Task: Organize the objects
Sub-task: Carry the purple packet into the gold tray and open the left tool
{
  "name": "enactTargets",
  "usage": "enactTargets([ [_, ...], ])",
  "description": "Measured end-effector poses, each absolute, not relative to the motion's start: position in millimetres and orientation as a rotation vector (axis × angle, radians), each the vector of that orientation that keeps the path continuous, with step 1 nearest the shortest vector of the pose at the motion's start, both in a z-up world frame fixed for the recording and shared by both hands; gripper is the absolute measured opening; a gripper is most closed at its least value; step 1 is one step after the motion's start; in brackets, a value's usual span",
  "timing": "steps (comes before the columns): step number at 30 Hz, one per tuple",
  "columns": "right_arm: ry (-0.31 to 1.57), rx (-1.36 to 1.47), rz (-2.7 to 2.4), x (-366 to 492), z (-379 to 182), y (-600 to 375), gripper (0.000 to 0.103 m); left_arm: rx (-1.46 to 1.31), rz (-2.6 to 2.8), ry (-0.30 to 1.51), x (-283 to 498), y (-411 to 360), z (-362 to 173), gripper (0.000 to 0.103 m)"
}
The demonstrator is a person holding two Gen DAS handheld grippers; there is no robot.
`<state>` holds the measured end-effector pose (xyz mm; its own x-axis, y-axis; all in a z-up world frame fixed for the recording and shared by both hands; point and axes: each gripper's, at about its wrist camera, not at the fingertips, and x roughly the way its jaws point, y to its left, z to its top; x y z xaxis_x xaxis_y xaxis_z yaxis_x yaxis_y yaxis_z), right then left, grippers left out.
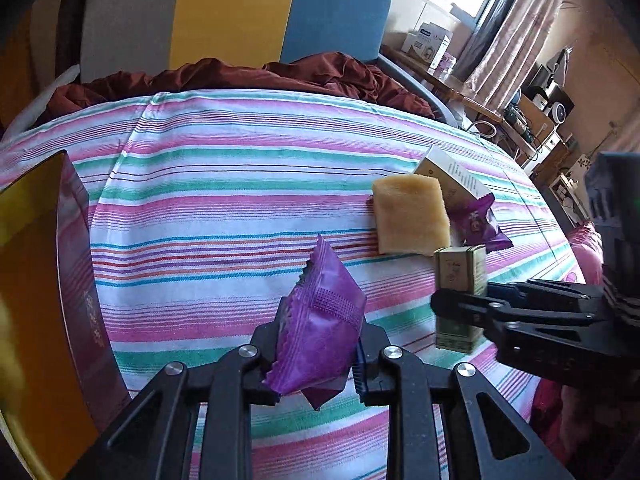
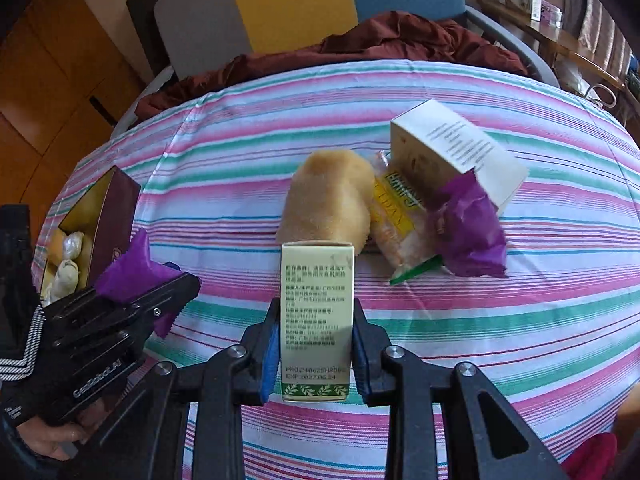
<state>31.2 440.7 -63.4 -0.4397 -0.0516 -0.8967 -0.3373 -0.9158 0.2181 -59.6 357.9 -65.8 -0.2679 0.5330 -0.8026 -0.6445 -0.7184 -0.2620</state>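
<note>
Left wrist view: left gripper [image 1: 318,354] is clamped on a purple snack packet [image 1: 320,320], packet standing up out of the jaws, one sawtooth end pointing away from the camera. Right gripper [image 1: 460,310] comes in from the right of it, closed on a small green box [image 1: 460,276].

Right wrist view: same green box [image 2: 317,320] sits upright between the blue pads [image 2: 270,356], long axis along the fingers, both pads pressing its side faces. Solid grip, box clear of the striped cloth [image 2: 500,320].

Landmark = the open maroon tray box [image 2: 106,220] on the left edge of the cloth, already holding a few wrapped snacks [image 2: 66,276].
- Purple packet: just beside the tray box, on its near-right side. Left hand is the nearer one by far.
- Green box: well right of the tray box, mid-cloth.
- Leftover pile further right still: yellow sponge-like block [image 2: 328,200], clear snack bag [image 2: 394,216], second purple packet [image 2: 468,232], white carton [image 2: 456,152] leaning on top.

My read: both hands loaded, next move is the drop into the tray box. Tray opening lies left of both tools, so left goes first, right follows across. Risk: the two grippers are close together near the tray wall; could clip each other or the wall.
</note>
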Motion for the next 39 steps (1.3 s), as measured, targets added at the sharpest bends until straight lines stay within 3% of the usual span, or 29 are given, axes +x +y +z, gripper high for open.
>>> enactTargets([
  [16, 0.395, -1.623, 2.534, 26, -66, 422, 0.029, -1.172, 2.059, 0.179, -15, 313, -50, 0.026],
  [27, 0.224, -1.746, 2.471, 21, -85, 405, 0.029, -1.158, 2.144, 0.060, -24, 241, -31, 0.026],
  [39, 0.180, -1.742, 2.467, 20, -85, 402, 0.029, -1.251, 2.319, -0.091, -51, 126, -43, 0.026],
])
